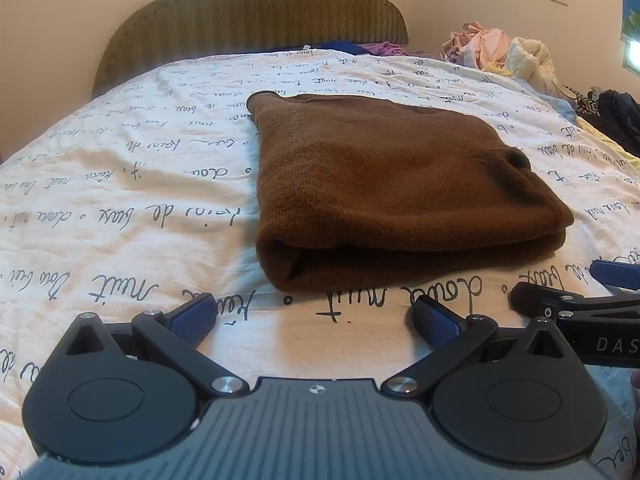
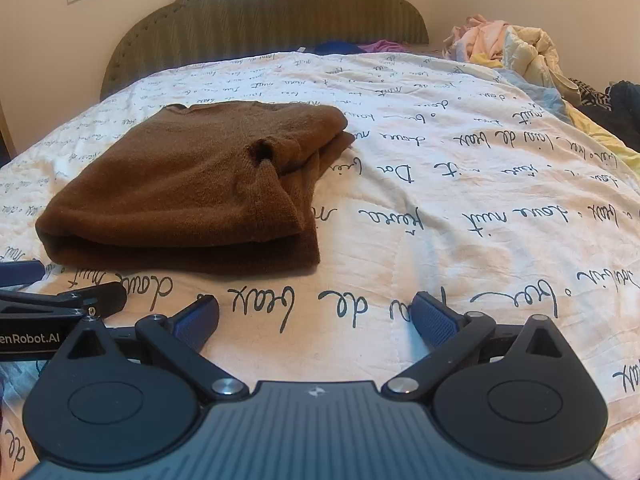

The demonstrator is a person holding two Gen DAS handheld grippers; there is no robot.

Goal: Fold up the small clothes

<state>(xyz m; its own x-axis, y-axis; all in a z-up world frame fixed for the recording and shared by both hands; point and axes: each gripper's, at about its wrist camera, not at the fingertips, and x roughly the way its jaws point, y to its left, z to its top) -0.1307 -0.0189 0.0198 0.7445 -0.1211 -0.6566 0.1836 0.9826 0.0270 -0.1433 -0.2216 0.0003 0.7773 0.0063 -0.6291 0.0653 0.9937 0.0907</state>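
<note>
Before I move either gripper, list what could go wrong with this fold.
The brown garment lies folded, but its top layer bulges and a cuff pokes open near the right edge; a nudge could spill the layers. Both the left gripper and right gripper hang open close to its near fold, so advancing may snag it.

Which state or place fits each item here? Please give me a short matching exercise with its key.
Things:
1. brown garment
2. left gripper
3. pile of pale clothes
4. headboard

States or places:
A. heaped at the far right of the bed
B. folded, lying on the bedspread
C. upright against the wall
D. open, holding nothing, short of the garment

Pairs: 1-B, 2-D, 3-A, 4-C
</note>
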